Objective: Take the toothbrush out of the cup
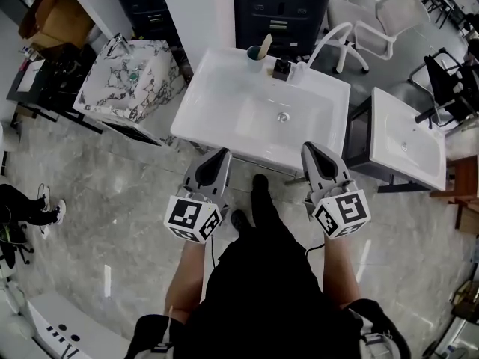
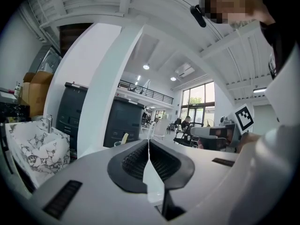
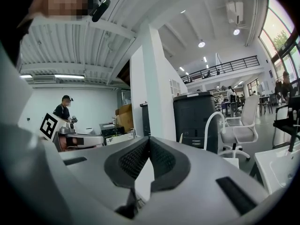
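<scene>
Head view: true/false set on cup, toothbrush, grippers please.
The toothbrush stands in the cup. True.
The cup is on the floor. False: it stands on the sink's back rim.
The left gripper and right gripper are both shut and empty. True.
The left gripper touches the cup. False: it is at the sink's near edge, well apart from the cup.

The room is bright from ceiling lamps (image 3: 201,44) and big windows (image 2: 197,97). The edges bend round and go dark.
</scene>
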A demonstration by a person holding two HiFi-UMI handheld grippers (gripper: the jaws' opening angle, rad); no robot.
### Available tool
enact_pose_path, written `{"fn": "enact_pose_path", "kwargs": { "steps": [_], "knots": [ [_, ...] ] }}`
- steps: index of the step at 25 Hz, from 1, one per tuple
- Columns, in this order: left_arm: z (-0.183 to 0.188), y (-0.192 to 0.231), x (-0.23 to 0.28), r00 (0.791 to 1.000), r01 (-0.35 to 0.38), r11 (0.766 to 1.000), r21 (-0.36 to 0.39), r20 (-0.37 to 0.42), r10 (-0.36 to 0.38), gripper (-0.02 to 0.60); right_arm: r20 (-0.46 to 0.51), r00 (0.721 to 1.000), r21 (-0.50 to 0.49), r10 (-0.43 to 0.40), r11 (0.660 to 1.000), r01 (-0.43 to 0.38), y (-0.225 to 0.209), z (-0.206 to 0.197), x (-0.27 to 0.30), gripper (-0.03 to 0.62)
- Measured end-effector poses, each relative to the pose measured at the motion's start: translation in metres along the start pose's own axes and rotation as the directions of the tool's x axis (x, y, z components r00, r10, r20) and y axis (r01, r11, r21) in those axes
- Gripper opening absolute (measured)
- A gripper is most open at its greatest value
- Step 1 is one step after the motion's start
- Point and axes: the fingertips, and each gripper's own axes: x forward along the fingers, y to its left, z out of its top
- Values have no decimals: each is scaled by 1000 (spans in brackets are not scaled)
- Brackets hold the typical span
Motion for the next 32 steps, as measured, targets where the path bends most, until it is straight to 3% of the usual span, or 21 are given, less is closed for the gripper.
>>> {"fn": "enact_pose_path", "kwargs": {
  "steps": [14, 21, 32],
  "knots": [
    [18, 58, 41, 998, -50, 998, 41, -23, 51, 23, -40, 999, -99, 10, 995, -14, -18, 7, 102, 31],
    [37, 82, 93, 999, -40, 998, 50, -22, 41, 23, -36, 999, -38, 40, 998, -42, -49, 16, 166, 31],
    [34, 117, 175, 997, -27, 999, 19, -68, 29, 23, -94, 995, 16, -24, 1000, 25, -123, -3, 255, 32]
  ]
}}
